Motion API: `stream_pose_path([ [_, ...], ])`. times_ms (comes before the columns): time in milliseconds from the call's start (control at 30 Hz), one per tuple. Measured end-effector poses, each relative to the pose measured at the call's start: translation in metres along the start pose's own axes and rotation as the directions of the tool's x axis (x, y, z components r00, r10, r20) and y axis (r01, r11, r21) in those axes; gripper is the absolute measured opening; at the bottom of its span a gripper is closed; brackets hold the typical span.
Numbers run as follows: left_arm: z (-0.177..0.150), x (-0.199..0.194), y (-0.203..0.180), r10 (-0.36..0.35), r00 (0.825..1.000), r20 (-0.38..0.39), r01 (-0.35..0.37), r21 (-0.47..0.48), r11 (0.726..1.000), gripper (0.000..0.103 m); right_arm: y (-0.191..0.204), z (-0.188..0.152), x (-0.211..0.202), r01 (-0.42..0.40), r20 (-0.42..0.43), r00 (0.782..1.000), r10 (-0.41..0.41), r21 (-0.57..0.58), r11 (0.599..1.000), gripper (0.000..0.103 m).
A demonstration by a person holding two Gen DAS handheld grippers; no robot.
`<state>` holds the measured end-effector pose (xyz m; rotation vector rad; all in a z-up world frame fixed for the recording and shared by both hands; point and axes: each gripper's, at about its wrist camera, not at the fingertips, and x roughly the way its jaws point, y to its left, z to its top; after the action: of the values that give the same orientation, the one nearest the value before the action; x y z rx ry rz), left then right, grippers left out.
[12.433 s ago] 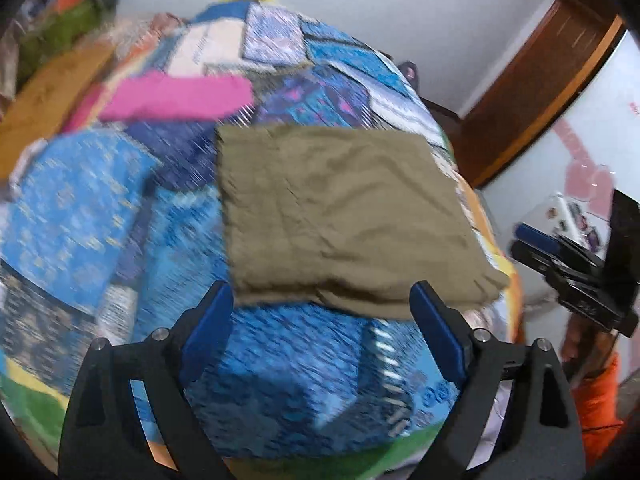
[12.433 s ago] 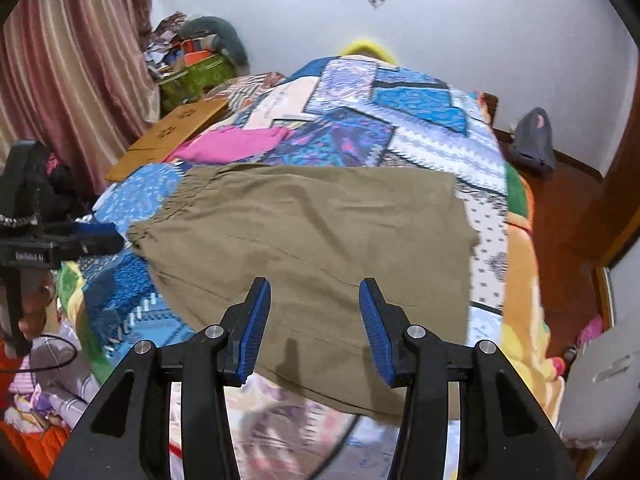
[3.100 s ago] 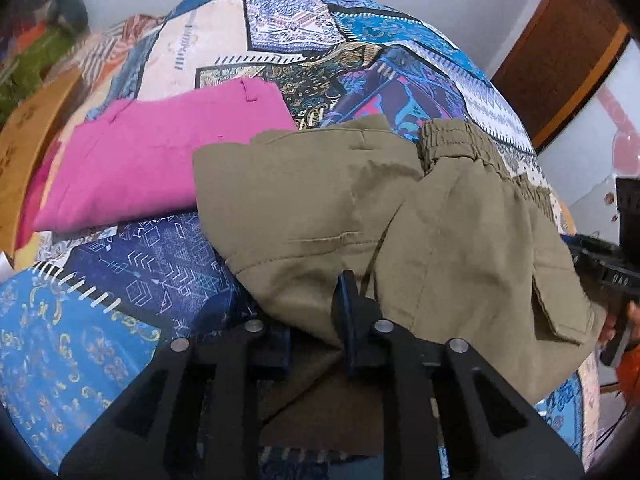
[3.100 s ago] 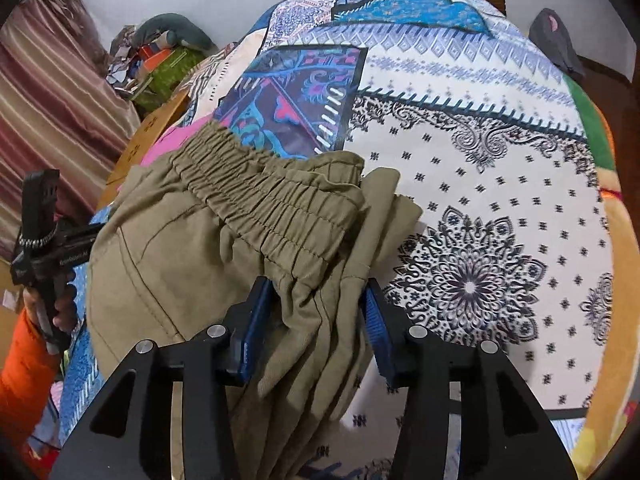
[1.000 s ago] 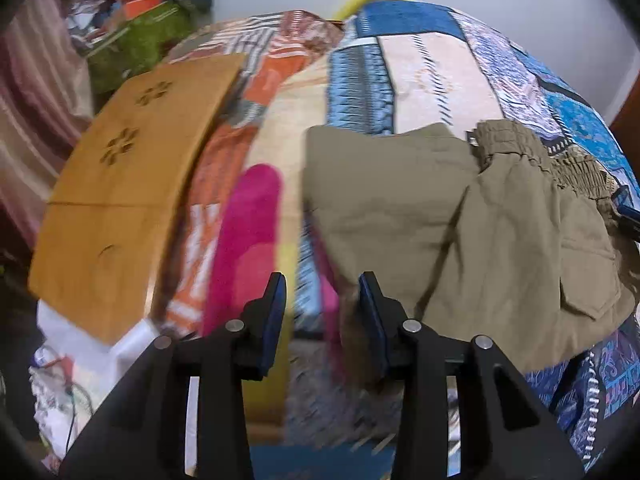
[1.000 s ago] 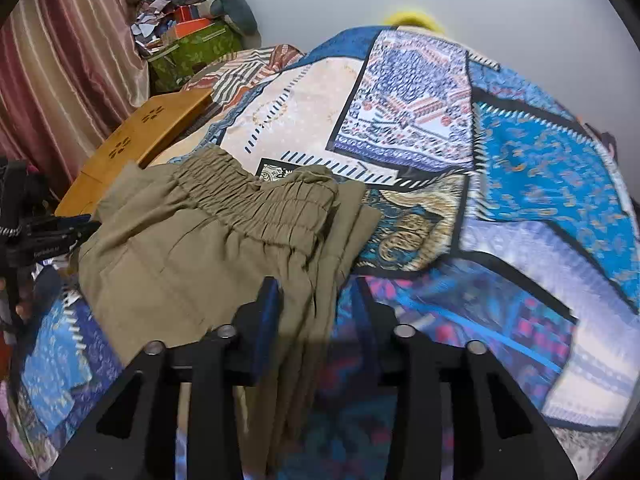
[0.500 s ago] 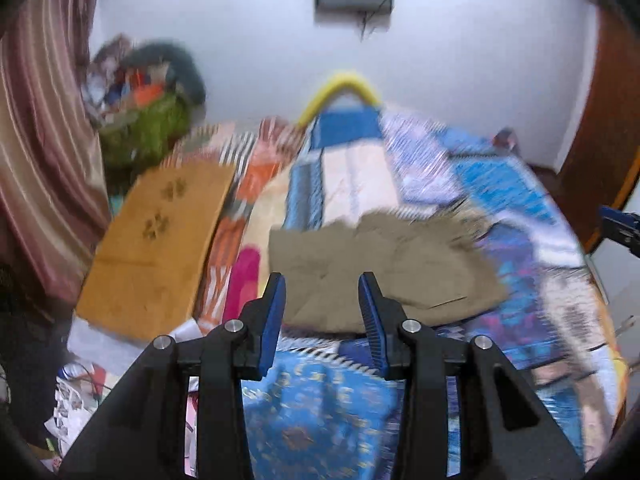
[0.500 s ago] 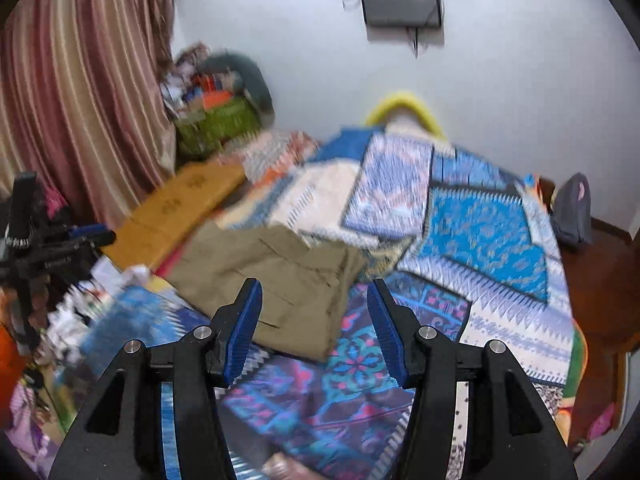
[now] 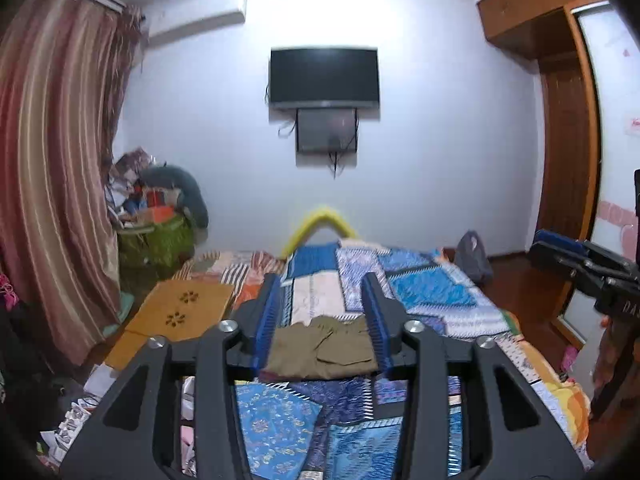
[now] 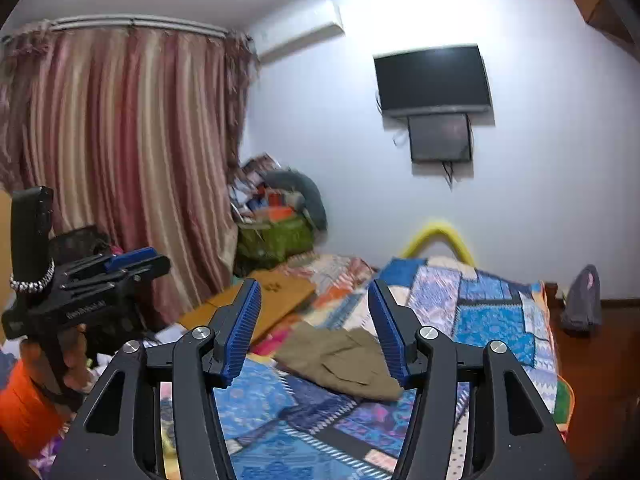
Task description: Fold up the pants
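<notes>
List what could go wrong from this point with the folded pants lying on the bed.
1. The olive pants lie free, with the left gripper and right gripper both open and held off them; the loose top flap could spread and undo the fold.
2. A pink garment lies against their edge, so any regrasp there may catch both.
3. They sit toward the patchwork bedspread's side near the wooden board; a nudge could push them onto it.

Bright overhead glare on the white wall (image 9: 440, 140), strong fisheye bending, dark corners, slight blur
</notes>
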<state>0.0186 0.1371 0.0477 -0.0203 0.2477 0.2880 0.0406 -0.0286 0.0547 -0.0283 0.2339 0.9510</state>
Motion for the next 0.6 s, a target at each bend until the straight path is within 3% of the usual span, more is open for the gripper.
stream_pose_path([
  [167,-0.014,-0.04,-0.015,-0.007,0.999,0.049,0.007,0.0,1.0,0.07,0.018,-0.01,-0.03,0.024,0.065,0.998,-0.025,0.009,1.0,0.07],
  [267,-0.024,-0.054,-0.015,-0.015,0.998,0.056,0.016,-0.016,1.0,0.09,0.024,-0.015,-0.041,0.057,0.085,0.995,-0.058,0.012,0.998,0.085],
  [367,-0.035,-0.064,-0.014,-0.024,0.998,0.051,0.026,-0.033,0.999,0.101,0.029,-0.018,-0.047,0.1,0.1,0.99,-0.099,-0.001,0.995,0.096],
  [433,-0.041,-0.068,-0.014,-0.011,0.999,0.053,0.013,-0.037,0.999,0.103,0.03,-0.02,-0.049,0.114,0.107,0.988,-0.114,0.003,0.993,0.103],
  [600,-0.048,-0.071,-0.01,0.002,0.999,0.046,0.0,-0.056,0.998,0.103,0.034,-0.023,-0.047,0.127,0.085,0.988,-0.127,0.006,0.992,0.103],
])
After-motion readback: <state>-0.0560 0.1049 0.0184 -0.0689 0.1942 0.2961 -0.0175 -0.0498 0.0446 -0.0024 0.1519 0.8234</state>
